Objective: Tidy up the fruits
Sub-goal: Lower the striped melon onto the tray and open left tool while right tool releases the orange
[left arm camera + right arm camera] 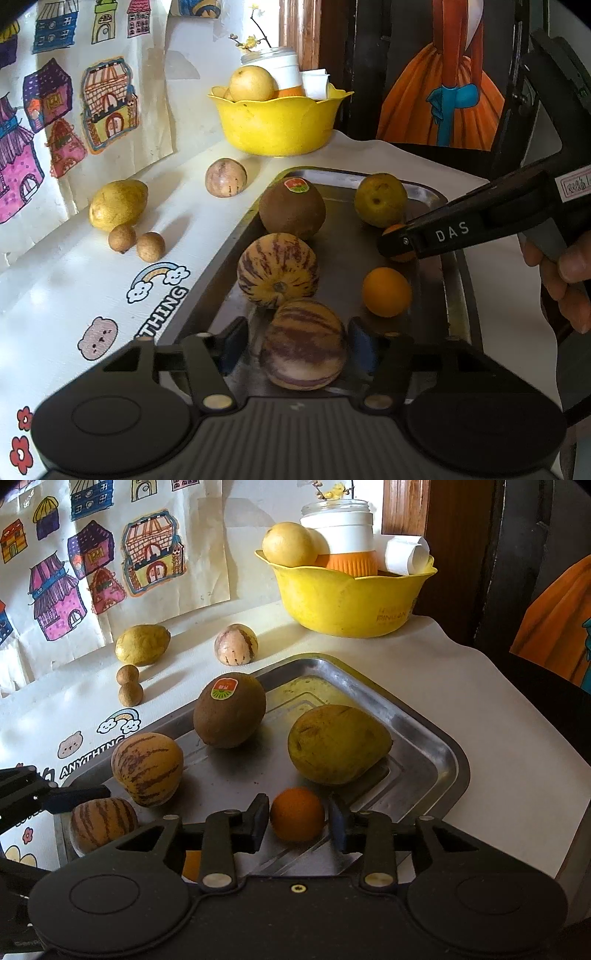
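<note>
Table (498,709) carried metal tray (439,738), most fruit on it.

Yellow bowl (351,602) stood at back, well apart from tray.

Striped melon (303,345) lay on tray near edge, between left gripper (295,343) fingers; fingers wide, flanking it, contact unclear.

Small orange (297,814) lay on tray dead ahead of right gripper (297,821), between wide fingers, not clamped. Round, no long axis. Right gripper likely nearer for that grasp.

Second orange (386,291) sat beside.
</note>
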Tool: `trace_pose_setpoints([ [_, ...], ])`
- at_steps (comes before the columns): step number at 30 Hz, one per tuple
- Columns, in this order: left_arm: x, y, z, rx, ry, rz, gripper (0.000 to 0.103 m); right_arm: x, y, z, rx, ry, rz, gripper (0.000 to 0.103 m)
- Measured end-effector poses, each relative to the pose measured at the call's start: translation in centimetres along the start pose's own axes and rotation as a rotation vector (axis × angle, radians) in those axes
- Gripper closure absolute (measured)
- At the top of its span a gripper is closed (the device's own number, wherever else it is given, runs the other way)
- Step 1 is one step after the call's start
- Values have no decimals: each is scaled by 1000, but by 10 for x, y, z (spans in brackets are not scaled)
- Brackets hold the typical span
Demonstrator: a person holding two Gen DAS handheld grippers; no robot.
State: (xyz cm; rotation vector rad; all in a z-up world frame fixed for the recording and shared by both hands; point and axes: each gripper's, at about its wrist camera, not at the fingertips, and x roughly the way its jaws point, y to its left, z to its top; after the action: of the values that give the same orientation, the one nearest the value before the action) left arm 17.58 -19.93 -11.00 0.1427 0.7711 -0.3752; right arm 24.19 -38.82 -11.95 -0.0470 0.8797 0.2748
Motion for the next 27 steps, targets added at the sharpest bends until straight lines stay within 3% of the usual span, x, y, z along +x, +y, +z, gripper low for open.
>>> trace_pose_setpoints([
  [3, -2, 0, 0, 4, -9, 6, 22, 0, 0, 1, 4, -1, 0, 55],
  [8, -4, 0, -1, 9, -13, 4, 18, -3, 0, 1, 16, -10, 2, 49],
  [11, -5, 1, -1, 9, -13, 1, 16, -7, 1, 2, 23, -20, 4, 40],
  [16, -10, 1, -1, 7, -26, -12, 5, -17, 4, 4, 36, -53, 11, 14],
  [19, -15, 2, 0, 3, -37, -14, 2, -25, 8, 5, 34, -71, -2, 5],
  [27, -36, 8, 1, -15, -67, -11, 1, -50, 18, 8, 33, -121, 0, 1],
])
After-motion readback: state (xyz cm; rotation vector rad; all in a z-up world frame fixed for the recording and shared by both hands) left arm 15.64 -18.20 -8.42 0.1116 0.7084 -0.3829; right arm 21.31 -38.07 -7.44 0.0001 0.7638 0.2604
